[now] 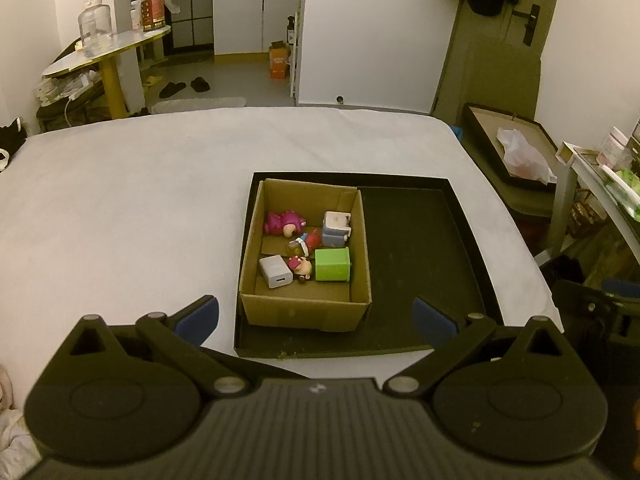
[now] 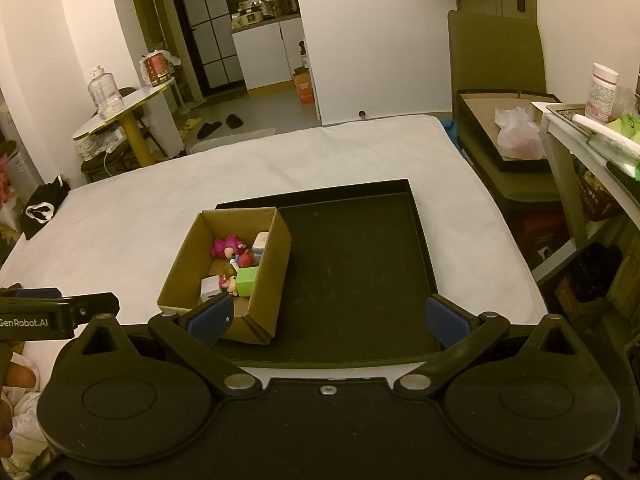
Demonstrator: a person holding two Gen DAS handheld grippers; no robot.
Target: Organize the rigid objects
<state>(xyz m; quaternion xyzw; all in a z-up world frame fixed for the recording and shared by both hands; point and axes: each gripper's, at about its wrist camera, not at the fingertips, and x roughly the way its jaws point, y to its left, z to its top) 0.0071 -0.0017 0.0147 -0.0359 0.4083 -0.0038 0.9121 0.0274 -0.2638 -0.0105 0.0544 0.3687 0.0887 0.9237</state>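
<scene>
A brown cardboard box (image 1: 304,312) stands in the left half of a black tray (image 1: 420,248) on a white bed. Inside lie a pink plush figure (image 1: 282,222), a green cube (image 1: 332,265), a white charger (image 1: 275,272), a grey-white block (image 1: 335,229) and small red figures (image 1: 302,266). My left gripper (image 1: 316,318) is open and empty, just short of the box's near wall. My right gripper (image 2: 328,316) is open and empty over the tray's near edge (image 2: 340,360); its left finger (image 2: 210,316) is at the box's near right corner (image 2: 256,332). The box's contents also show there (image 2: 236,260).
The white bed (image 1: 120,208) stretches left of the tray. A chair with a boxed plastic bag (image 2: 516,136) and a cluttered shelf (image 2: 600,128) stand right of the bed. A small round table with a jar (image 1: 94,32) stands beyond the bed's far left. The left gripper's body (image 2: 40,316) shows at left.
</scene>
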